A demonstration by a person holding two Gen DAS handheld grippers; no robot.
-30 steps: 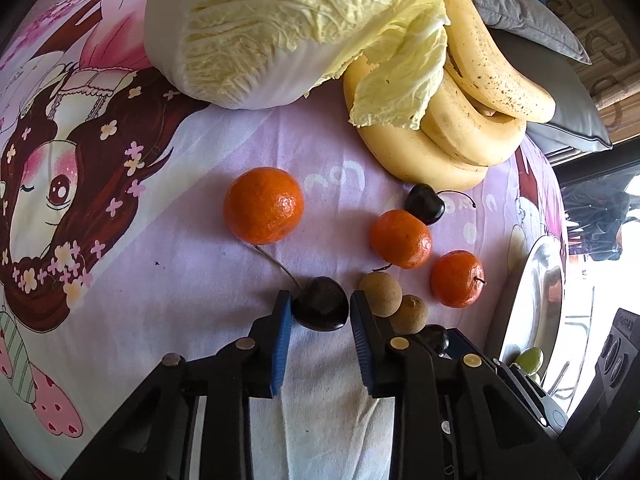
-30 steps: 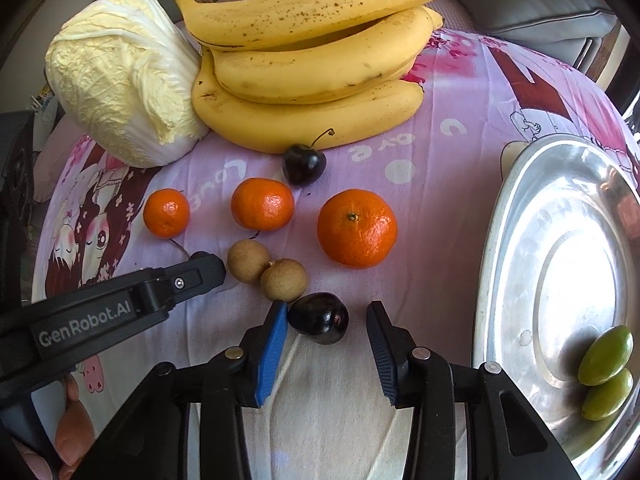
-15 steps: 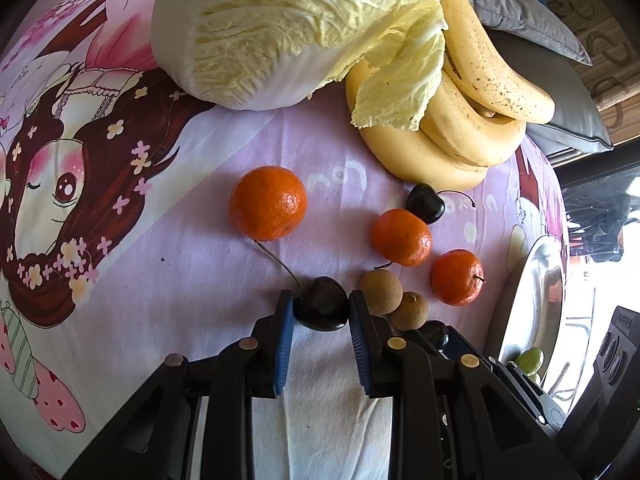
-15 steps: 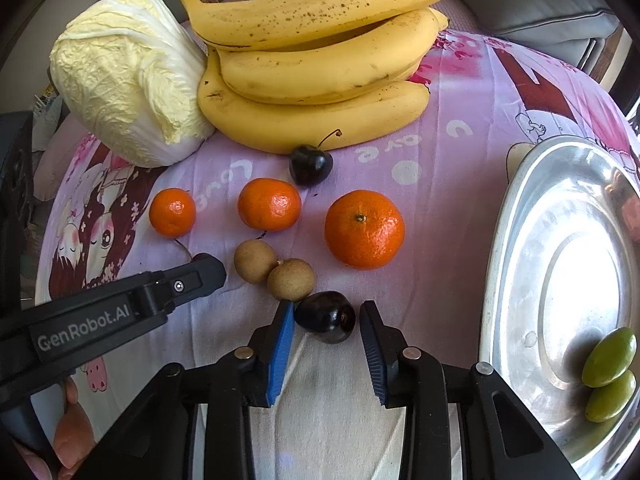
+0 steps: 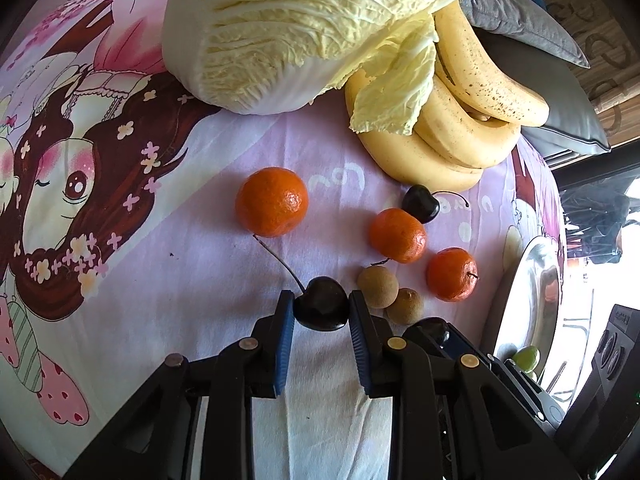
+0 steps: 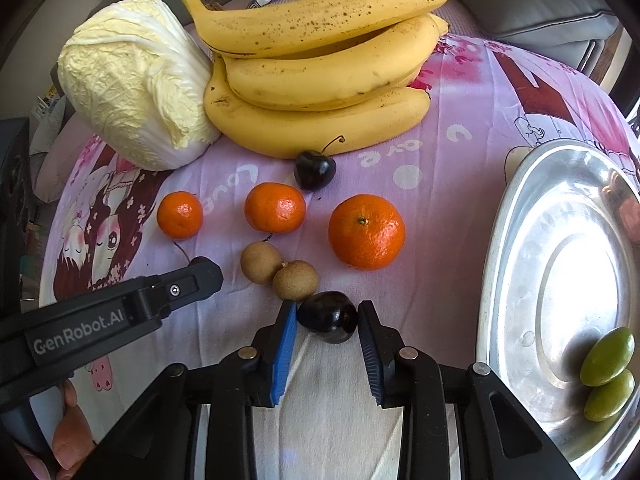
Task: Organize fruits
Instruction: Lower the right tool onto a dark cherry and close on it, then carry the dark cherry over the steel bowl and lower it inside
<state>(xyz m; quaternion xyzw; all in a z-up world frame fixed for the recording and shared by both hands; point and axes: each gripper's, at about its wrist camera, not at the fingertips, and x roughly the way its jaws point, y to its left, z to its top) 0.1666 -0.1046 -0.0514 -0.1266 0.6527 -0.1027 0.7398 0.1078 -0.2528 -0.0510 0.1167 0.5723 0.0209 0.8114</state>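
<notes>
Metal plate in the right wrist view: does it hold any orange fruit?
No, the metal plate holds only two green fruits near its lower right rim.

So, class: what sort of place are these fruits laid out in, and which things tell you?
Probably a home living room: a cartoon-print cloth covers the surface, grey sofa cushions sit behind the bananas.

The tray (image 6: 516,216) was shiny, smooth metal. The cloth (image 6: 452,168) under the fruit was soft and matt, with printed pictures. The cherries (image 6: 327,322) were dark and glossy. The oranges (image 6: 366,232) had bumpy skin. The cabbage (image 6: 132,80) looked crinkly.
</notes>
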